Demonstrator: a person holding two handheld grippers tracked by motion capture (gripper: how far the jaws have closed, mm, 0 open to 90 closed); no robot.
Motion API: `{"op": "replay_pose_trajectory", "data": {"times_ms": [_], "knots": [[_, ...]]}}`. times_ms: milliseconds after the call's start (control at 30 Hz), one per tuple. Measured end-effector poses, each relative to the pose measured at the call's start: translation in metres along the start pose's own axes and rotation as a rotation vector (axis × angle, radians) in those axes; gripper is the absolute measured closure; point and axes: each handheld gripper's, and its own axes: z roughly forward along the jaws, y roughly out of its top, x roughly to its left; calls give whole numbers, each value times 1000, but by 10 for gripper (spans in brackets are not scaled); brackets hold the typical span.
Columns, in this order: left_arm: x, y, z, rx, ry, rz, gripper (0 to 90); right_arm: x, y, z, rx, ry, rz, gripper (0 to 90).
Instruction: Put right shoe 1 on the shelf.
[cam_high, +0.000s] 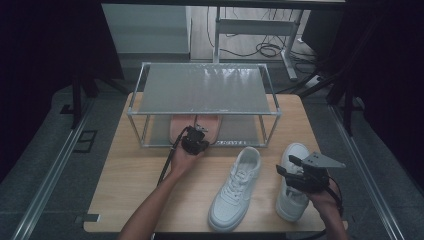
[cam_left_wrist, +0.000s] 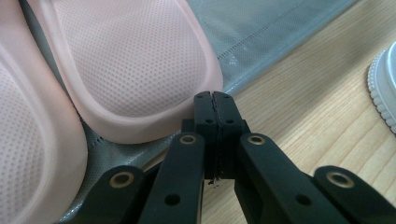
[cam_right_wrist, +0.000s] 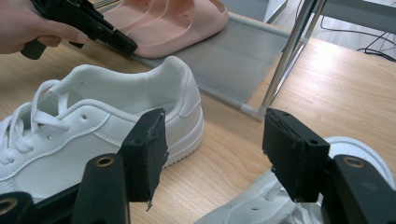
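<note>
Two pink slippers lie side by side on the lower shelf of a rack; in the high view the pink slippers peek out under the upper shelf. My left gripper is shut with nothing between its pads, its tips at the heel edge of one slipper; from above, the left gripper points into the rack. Two white sneakers stand on the table: one sneaker in the middle, the other sneaker at the right. My right gripper is open, hovering over the right sneaker.
The rack has a metal frame with posts and grey mesh shelves. The wooden table has bare room at front left. Cables and a desk frame lie on the floor beyond.
</note>
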Motion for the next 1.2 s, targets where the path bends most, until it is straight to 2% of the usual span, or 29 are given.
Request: {"op": "replay_pose_trajectory", "data": {"times_ms": [133,300,333,367,400,567,700,733,767,800,900,967,1000,1033,1067,1200], "knots": [[-1,-2,-2,-9,0,-7,897,0,0,-1,-1,-1,-1,402],[-4,-6,-13,-34,-9,-8,900,-1,0,-2,-5,-3,1,402],[-6,-10,-20,-55,-13,4,900,-1,0,-2,-6,-3,1,402],[-8,-12,-24,-74,-20,-2,900,-1,0,-2,-6,-3,1,402],[-8,-12,-24,-74,-20,-2,900,-1,0,-2,-6,-4,1,402],[-17,-27,-49,-99,-33,28,900,0,1,-2,-2,-1,-3,402],[-21,-39,-62,-117,-51,18,900,1,1,-1,-3,-1,-2,402],[-22,-49,-70,-125,-54,7,900,1,1,-1,-1,-1,-3,402],[-22,-49,-70,-125,-54,7,900,2,1,-1,-1,-1,-3,402],[-22,-59,-78,-131,-52,4,895,2,1,-1,2,0,-4,402],[-21,-77,-88,-152,-33,-6,870,3,1,0,4,4,-7,402],[-20,-83,-90,-149,-36,-11,834,3,0,1,6,3,-4,402],[-16,-92,-95,-130,-40,-24,805,3,0,1,7,3,-3,402],[-16,-92,-95,-130,-40,-24,769,3,0,1,7,3,-3,402],[-14,-97,-99,-129,-39,-40,769,3,0,2,9,4,-4,402],[-5,-109,-111,-146,-38,-71,612,5,0,5,17,10,-8,402]]}}
